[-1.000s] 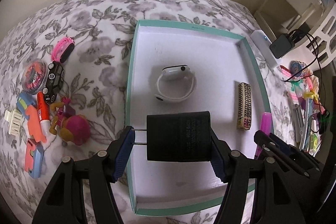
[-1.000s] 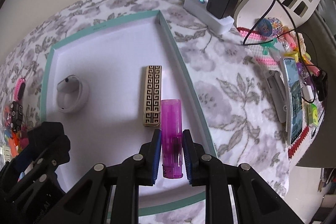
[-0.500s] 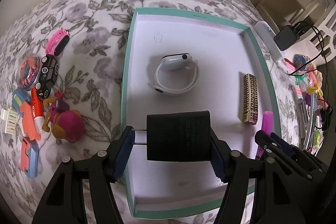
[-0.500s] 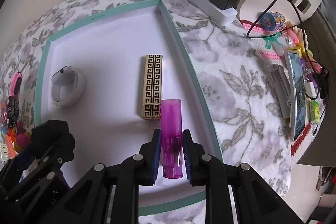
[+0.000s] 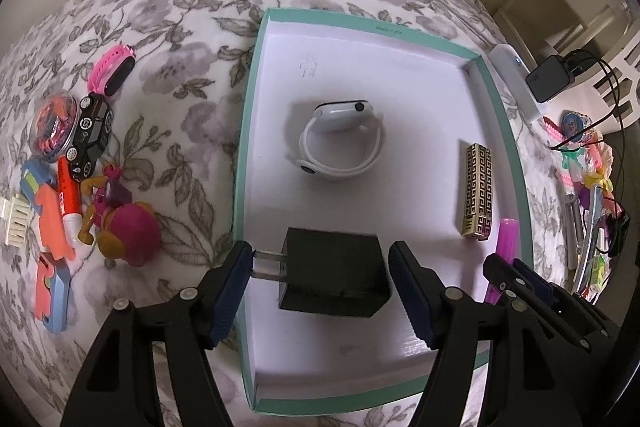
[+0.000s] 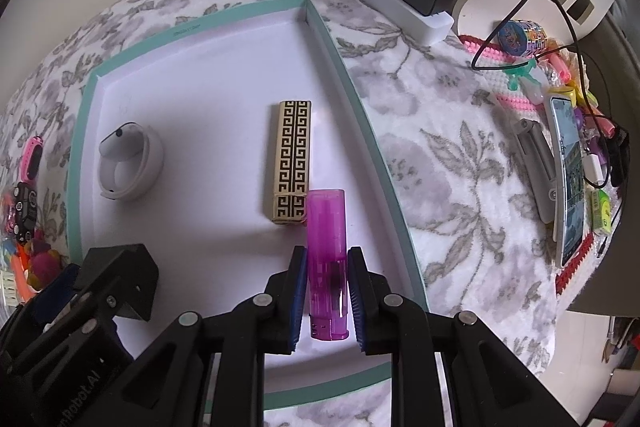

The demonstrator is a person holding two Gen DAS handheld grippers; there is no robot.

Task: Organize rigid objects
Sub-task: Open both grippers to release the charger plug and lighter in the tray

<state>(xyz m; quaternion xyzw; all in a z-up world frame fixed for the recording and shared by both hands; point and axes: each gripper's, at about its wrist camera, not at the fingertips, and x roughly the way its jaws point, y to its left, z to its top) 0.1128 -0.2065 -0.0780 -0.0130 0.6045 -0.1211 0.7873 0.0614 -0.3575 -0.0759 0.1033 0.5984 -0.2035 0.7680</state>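
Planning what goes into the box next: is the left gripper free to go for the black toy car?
Probably yes. The left gripper has just been opening its jaws off the black charger, and the black toy car lies uncovered on the blanket, though crowded by other toys.

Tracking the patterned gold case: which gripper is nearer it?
Right. The right gripper grips the purple lighter touching the gold case; the left gripper straddles the black charger farther off.

Your widest free floor in the teal-rimmed tray (image 5: 245, 163) lies along its far end, beyond the white watch (image 5: 340, 141). The patterned gold case (image 5: 477, 197) and purple lighter (image 6: 326, 259) crowd the right wall; the black charger (image 5: 334, 273) blocks the near middle.
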